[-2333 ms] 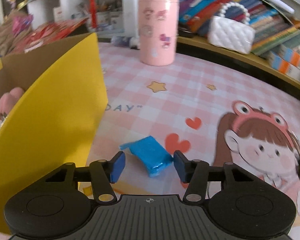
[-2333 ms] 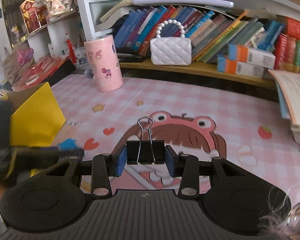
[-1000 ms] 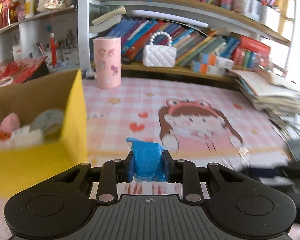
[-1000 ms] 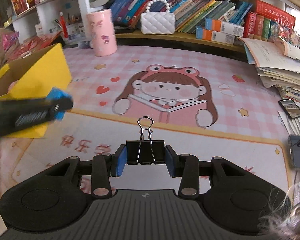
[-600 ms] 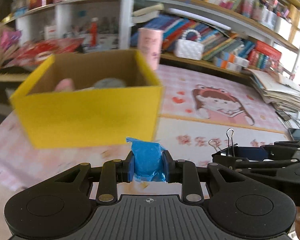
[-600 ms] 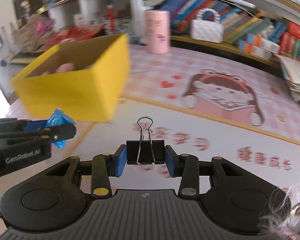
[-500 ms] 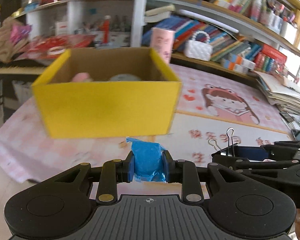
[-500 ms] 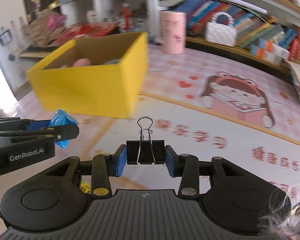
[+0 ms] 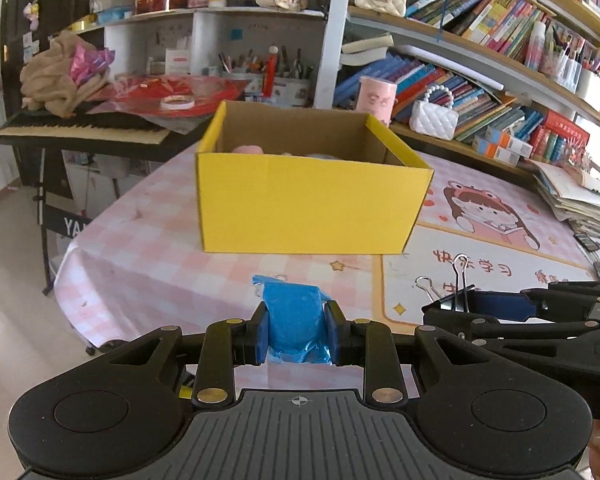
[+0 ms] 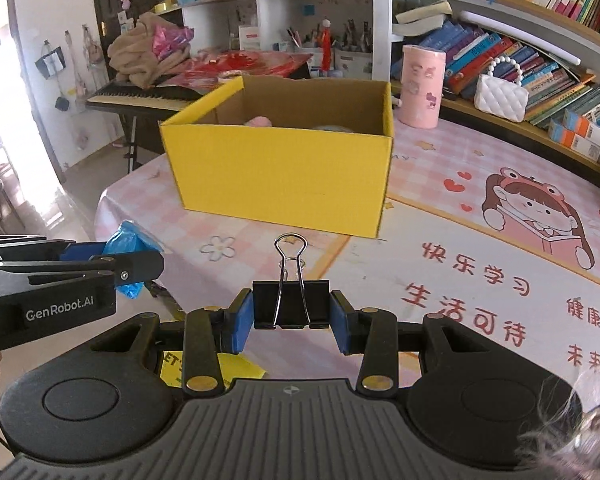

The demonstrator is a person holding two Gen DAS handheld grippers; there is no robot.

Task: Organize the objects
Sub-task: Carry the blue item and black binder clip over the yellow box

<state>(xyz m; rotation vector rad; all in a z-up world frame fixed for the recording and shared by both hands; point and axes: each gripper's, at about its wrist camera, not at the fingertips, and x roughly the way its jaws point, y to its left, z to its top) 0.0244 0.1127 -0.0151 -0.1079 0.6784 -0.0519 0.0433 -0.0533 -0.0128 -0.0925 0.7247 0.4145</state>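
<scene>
My left gripper (image 9: 296, 332) is shut on a crumpled blue packet (image 9: 295, 326), held above the near edge of the table. My right gripper (image 10: 291, 316) is shut on a black binder clip (image 10: 290, 308) with its wire handles standing up. Each gripper shows in the other's view: the right one with the binder clip (image 9: 460, 300) at the right, the left one with the blue packet (image 10: 128, 246) at the left. Ahead of both stands an open yellow cardboard box (image 9: 308, 204) (image 10: 284, 172) holding a pink object (image 10: 260, 121) and other things I cannot make out.
A pink checked cloth with a cartoon girl print (image 10: 540, 216) covers the table. A pink cylinder (image 10: 422, 86) and a white quilted purse (image 10: 500, 98) stand behind the box by the bookshelves. A keyboard (image 9: 80, 130) stands left of the table. A paper stack (image 9: 580, 200) lies far right.
Both grippers have drawn back and swung left, keeping the packet and clip. The yellow box now stands farther ahead, seen front-on, and the table's left edge and floor have come into view.
</scene>
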